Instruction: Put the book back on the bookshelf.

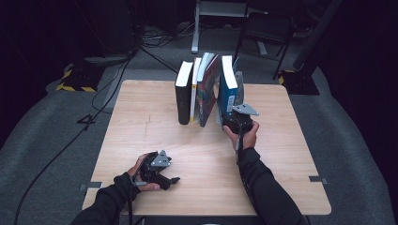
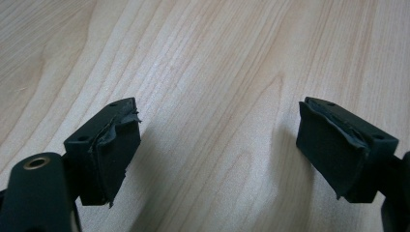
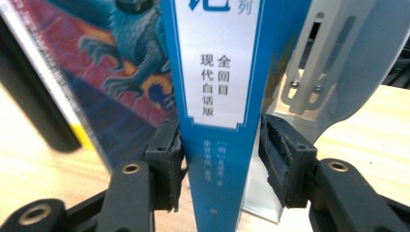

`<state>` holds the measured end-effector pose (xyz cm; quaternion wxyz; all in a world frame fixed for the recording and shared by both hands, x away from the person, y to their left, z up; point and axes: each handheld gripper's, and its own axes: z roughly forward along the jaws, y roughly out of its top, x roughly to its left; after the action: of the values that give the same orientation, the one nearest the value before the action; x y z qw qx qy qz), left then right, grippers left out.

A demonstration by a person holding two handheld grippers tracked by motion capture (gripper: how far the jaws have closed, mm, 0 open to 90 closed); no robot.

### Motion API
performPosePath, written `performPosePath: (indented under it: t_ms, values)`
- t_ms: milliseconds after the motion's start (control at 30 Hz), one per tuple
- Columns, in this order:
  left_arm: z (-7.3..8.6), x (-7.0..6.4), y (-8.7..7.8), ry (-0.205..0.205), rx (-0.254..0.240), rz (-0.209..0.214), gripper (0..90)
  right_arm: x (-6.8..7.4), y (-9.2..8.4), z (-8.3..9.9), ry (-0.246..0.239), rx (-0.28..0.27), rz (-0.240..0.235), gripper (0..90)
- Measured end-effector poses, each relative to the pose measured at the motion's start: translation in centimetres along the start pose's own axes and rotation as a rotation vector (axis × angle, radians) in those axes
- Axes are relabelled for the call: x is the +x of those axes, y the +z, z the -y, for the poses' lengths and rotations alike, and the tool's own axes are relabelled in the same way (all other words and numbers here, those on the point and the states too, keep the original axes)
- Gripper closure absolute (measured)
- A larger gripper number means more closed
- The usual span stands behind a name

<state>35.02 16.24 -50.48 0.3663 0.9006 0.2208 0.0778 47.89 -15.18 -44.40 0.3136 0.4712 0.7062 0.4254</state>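
Seemingly the job is to stand books in a row against a support, and it looks close to done. From the high view, four books stand upright at the far middle of the bench (image 1: 141,122): a black book (image 1: 183,93), a thin white book (image 1: 194,89) touching it, a colourful book (image 1: 208,91) leaning to the right, and the blue book (image 1: 228,93) at the right end against a grey metal bookend (image 1: 240,84). The right claw (image 1: 236,121) sits at the foot of the blue book, while the left claw (image 1: 174,180) rests low on the near part of the bench, well apart from the row. What seems left is to let go, draw back, and perhaps straighten the leaning book. In the left gripper view, the left claw (image 2: 217,150) is spread wide with nothing between its jaws, just bare bench (image 2: 208,63) beneath. In the right gripper view, the right claw (image 3: 220,159) straddles the spine of the blue book (image 3: 217,72); one pad (image 3: 170,159) lies against it, but a thin gap appears on the other side, so the grip looks released, though the close framing makes this hard to be sure of. The bookend (image 3: 333,58) stands just behind the book and the colourful book (image 3: 116,63) beside it; as the only holder here, it carries the row of four.
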Motion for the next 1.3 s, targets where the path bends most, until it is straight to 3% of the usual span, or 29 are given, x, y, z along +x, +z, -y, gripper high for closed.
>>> performPosePath:
  t_ms: [267,433,567,833,1133,1300]
  values:
    - [0.0,0.0,0.0,0.000,0.002,-0.001,15.7,-0.4,-1.4,-0.5,-0.100,0.029,-0.036,58.2]
    - [0.0,0.0,0.0,-0.001,0.001,-0.001,15.7,-0.7,-1.7,-0.8,-0.111,0.034,-0.059,58.4]
    - [0.0,0.0,0.0,-0.001,0.001,-0.001,15.7,-1.1,-2.3,-1.1,-0.114,0.033,-0.079,55.3]
    - [0.0,0.0,0.0,-0.001,0.001,-0.001,15.7,-1.5,-3.3,-1.8,-0.212,0.077,-0.134,43.1]
    - [0.0,0.0,0.0,-0.002,0.001,-0.002,15.7,-2.8,-4.9,-2.6,-0.275,0.076,-0.192,34.8]
    - [0.0,0.0,0.0,-0.001,0.001,-0.002,15.7,-3.4,-5.9,-2.6,-0.309,0.083,-0.202,30.4]
